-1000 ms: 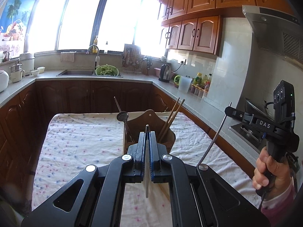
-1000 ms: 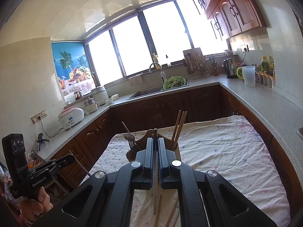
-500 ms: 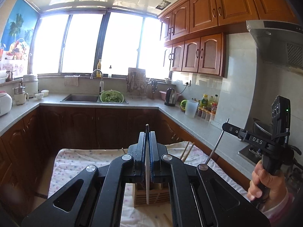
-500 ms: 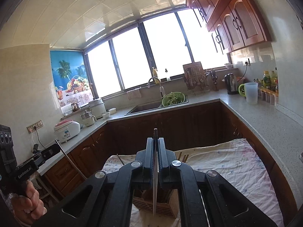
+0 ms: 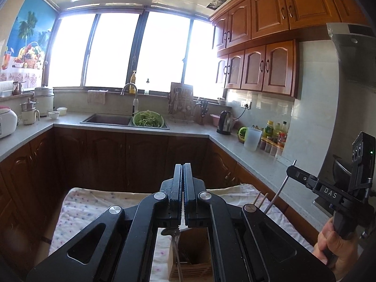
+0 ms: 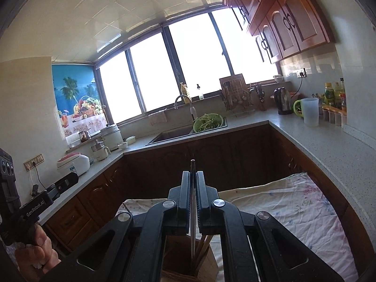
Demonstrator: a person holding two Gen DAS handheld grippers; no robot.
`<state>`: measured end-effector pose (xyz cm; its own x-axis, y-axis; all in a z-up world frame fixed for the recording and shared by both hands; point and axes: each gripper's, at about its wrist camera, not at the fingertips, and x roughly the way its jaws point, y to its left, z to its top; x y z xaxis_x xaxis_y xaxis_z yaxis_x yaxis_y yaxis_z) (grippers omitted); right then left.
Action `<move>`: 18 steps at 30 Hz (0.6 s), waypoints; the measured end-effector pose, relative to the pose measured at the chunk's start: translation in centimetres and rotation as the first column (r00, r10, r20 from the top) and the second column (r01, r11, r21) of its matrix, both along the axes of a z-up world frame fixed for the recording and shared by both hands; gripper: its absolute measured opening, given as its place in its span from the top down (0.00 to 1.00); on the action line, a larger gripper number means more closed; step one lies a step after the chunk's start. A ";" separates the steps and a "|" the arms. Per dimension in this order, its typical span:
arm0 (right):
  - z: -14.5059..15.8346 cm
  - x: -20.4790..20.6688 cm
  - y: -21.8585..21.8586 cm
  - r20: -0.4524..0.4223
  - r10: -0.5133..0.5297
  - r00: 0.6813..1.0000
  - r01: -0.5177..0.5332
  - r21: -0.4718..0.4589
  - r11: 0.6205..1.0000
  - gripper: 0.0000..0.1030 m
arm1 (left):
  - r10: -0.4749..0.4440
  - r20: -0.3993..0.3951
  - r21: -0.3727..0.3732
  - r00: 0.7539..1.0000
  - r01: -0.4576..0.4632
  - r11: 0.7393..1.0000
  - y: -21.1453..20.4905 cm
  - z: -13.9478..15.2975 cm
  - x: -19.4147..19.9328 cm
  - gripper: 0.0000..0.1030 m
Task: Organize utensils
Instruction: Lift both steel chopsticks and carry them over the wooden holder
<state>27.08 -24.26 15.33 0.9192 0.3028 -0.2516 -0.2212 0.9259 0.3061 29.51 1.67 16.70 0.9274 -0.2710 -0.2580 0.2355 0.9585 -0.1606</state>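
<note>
A spotted cloth (image 5: 98,202) spreads across the lower frame. On it, bottom centre, stands the wooden utensil holder (image 5: 192,256). The left gripper (image 5: 183,199) pinches a white fork (image 5: 182,213) over its opening; the right gripper (image 6: 193,199) clamps a metal chopstick (image 6: 192,230) reaching down into the holder beside wooden chopsticks (image 6: 202,246).

Kettle (image 5: 225,122) on counter; greens colander (image 5: 148,119) by sink (image 5: 107,119).

Bright windows (image 5: 117,51), wooden cabinets (image 5: 258,70), grey counter (image 6: 329,145), sink (image 5: 108,119)
</note>
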 end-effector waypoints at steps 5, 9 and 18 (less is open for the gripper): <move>-1.0 -0.4 -0.2 -0.026 0.019 0.999 -0.018 0.010 1.000 0.96 | 0.007 -0.041 -0.018 0.999 -0.008 1.000 1.0 -1.9 -0.8 1.00; -0.7 -1.3 -0.6 -0.017 0.016 1.000 -0.015 0.025 1.000 0.96 | 0.014 -0.070 -0.020 0.997 -0.015 1.000 1.9 -2.9 -2.0 1.00; 1.5 -3.8 -1.7 0.046 0.000 0.999 -0.003 0.072 0.997 0.96 | -0.025 -0.309 -0.055 0.951 0.009 0.998 2.8 -9.1 -4.2 1.00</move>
<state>23.27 -25.95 16.79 0.9287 0.3203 -0.1869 -0.2382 0.9015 0.3614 25.29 4.44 7.61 0.7994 -0.3070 -0.5164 0.1824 0.9430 -0.2783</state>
